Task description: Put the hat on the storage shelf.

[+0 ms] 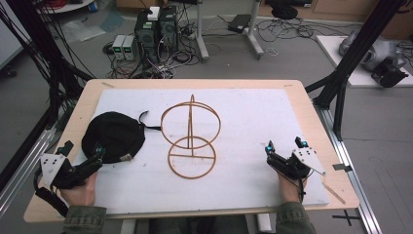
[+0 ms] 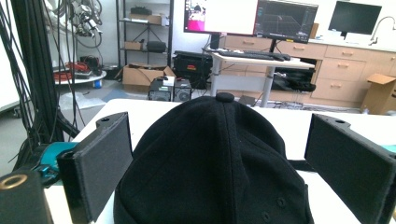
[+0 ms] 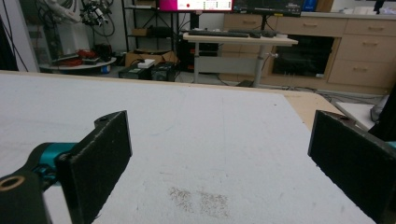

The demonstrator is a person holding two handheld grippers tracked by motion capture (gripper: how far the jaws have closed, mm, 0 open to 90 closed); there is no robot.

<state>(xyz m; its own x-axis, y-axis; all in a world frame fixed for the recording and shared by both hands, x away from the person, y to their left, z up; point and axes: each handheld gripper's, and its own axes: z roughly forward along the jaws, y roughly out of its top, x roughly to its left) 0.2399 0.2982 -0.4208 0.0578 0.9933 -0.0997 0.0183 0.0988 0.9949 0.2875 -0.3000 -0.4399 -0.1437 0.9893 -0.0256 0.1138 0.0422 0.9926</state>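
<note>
1. Left gripper [image 1: 83, 163]: jaws spread wide, straddling the near edge of the black cap [image 1: 113, 136], pads not pressing. The cap lies dome-up at the table's [image 1: 73, 124] left.
2. Risk: closing here may pinch only loose fabric, so the cap sags or slips.
3. Wire hat stand [image 1: 191, 139], just right of the cap; its hoops could snag the strap.
4. Right gripper [image 1: 285, 151]: spread, holding nothing, near right.

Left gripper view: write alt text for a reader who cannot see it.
A black cap sits close in front of the camera on a white table, between the open left claw, whose two black jaws stand apart from it on either side. Behind are desks, monitors and wooden cabinets.
</note>
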